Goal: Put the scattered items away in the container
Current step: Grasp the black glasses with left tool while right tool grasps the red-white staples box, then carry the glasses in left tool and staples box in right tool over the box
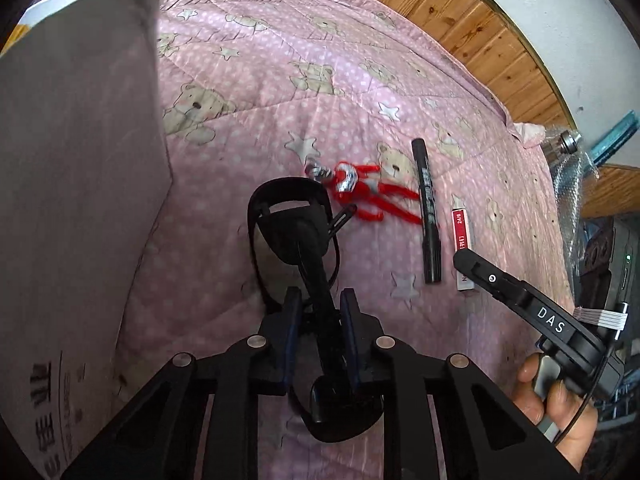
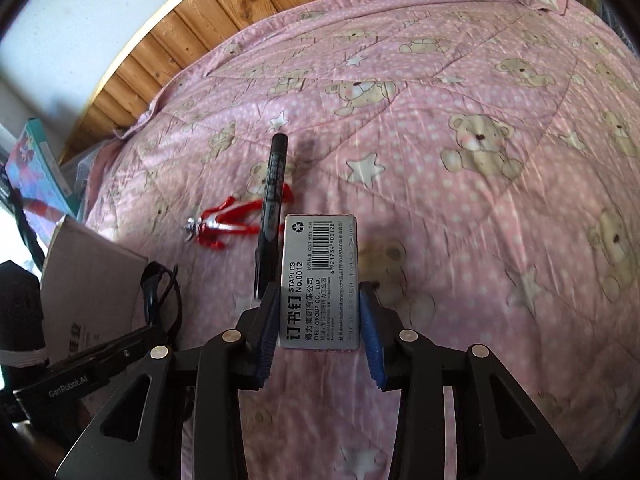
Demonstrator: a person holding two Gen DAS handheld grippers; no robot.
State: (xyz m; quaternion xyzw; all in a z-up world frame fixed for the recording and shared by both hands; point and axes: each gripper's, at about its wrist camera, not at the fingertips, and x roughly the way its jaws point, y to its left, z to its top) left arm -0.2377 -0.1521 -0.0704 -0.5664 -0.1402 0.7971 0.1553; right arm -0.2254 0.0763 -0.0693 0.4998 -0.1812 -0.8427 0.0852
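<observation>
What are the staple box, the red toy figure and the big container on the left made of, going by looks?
Staple box: probably thin card, printed grey with a slight sheen and a barcode. Figure: likely moulded plastic, glossy red with silvery patches. Container: matt brown cardboard with printed characters and a flat folded flap.

The tall grey-brown cardboard box [image 1: 76, 184] is getting chopped off by the left edge of my left camera, so its opening isn't showing anywhere. The black plastic eyelash curler [image 1: 296, 240] is hiding its own handle end under my left gripper [image 1: 320, 340]. My right gripper [image 2: 320, 320] is covering the near side edges of the small grey staples box [image 2: 320, 280]. The red and silver toy figure [image 2: 224, 224] is blurring out, and the black marker pen [image 2: 272, 208] is lying across its legs.
</observation>
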